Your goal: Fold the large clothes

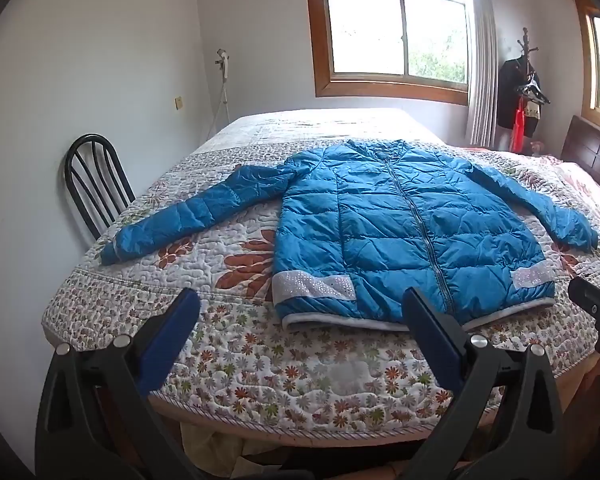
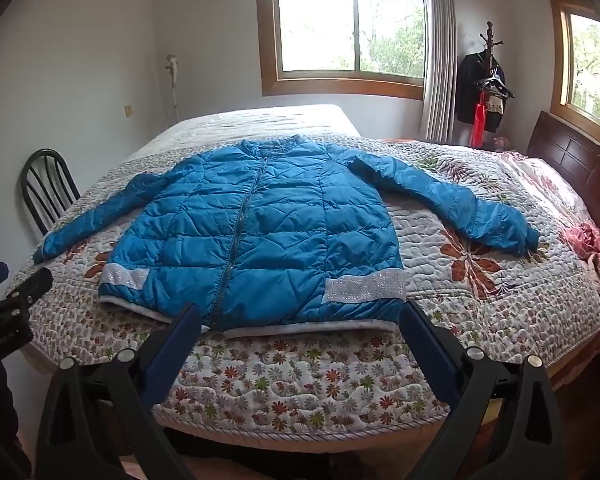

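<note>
A blue quilted jacket (image 1: 400, 224) lies flat, front up and zipped, on the bed, with both sleeves spread out and silver sparkly bands near the hem. It also shows in the right wrist view (image 2: 260, 232). My left gripper (image 1: 300, 300) is open and empty, held above the near bed edge in front of the hem. My right gripper (image 2: 300, 312) is open and empty, also in front of the hem. The right gripper shows at the right edge of the left wrist view (image 1: 596, 300). The left gripper shows at the left edge of the right wrist view (image 2: 16, 292).
The bed has a floral quilt (image 1: 300, 380). A black chair (image 1: 96, 184) stands at its left side. A dark wooden headboard (image 2: 572, 160) is at the right. A coat stand with hung clothes (image 2: 484, 88) stands in the corner by the window.
</note>
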`<action>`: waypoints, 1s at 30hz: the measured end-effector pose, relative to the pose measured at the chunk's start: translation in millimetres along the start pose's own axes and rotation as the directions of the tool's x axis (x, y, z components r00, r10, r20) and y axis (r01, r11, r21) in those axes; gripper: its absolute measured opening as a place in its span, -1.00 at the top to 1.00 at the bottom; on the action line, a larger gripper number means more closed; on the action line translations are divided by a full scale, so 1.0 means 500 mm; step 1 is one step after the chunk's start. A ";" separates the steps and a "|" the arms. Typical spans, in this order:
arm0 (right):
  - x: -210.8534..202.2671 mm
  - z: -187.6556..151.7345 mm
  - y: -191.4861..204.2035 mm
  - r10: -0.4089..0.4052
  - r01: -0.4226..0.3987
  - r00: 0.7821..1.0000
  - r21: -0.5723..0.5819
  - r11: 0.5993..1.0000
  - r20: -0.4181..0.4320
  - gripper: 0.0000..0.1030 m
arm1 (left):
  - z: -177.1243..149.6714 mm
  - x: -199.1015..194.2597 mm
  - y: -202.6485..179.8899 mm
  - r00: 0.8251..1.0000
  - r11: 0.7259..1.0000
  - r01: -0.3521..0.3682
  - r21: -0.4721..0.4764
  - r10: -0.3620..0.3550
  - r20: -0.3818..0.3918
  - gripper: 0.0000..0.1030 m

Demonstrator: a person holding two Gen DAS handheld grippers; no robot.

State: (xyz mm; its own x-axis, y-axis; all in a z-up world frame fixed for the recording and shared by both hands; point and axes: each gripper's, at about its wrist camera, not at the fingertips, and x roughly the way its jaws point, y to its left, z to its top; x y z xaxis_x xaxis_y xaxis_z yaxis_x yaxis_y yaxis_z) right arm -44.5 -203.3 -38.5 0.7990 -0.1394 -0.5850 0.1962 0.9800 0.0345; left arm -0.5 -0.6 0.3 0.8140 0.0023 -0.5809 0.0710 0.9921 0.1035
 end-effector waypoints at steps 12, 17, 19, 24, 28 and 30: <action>0.006 0.002 0.001 0.001 -0.001 1.000 0.001 1.000 -0.003 -0.93 | 0.008 0.001 0.001 1.000 1.000 0.003 -0.010 -0.003 0.004 -0.94; 0.005 0.000 0.001 -0.001 0.001 1.000 0.001 1.000 -0.002 -0.93 | 0.007 0.001 0.002 1.000 1.000 0.004 -0.014 -0.004 0.005 -0.94; 0.006 0.000 0.000 0.001 -0.001 1.000 0.001 1.000 -0.001 -0.93 | 0.007 0.000 0.002 1.000 1.000 0.003 -0.014 -0.003 0.005 -0.94; 0.006 0.000 0.002 -0.001 0.001 1.000 0.003 1.000 -0.002 -0.93 | 0.005 0.000 0.004 1.000 1.000 0.005 -0.014 -0.005 0.006 -0.94; 0.007 0.000 0.002 -0.002 0.002 1.000 0.000 1.000 -0.002 -0.93 | 0.005 0.000 0.005 1.000 1.000 0.007 -0.014 -0.006 0.006 -0.94; 0.006 0.000 0.001 -0.001 0.001 1.000 0.001 1.000 -0.002 -0.93 | 0.005 0.000 0.004 1.000 1.000 0.006 -0.014 -0.006 0.006 -0.94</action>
State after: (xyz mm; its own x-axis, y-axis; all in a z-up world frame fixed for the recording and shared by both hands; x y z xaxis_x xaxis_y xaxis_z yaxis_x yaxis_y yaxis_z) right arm -42.0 -203.1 -40.1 0.7978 -0.1400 -0.5864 0.1974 0.9797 0.0346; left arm 1.2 1.2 2.4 0.8170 -0.0048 -0.5766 0.0680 0.9938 0.0881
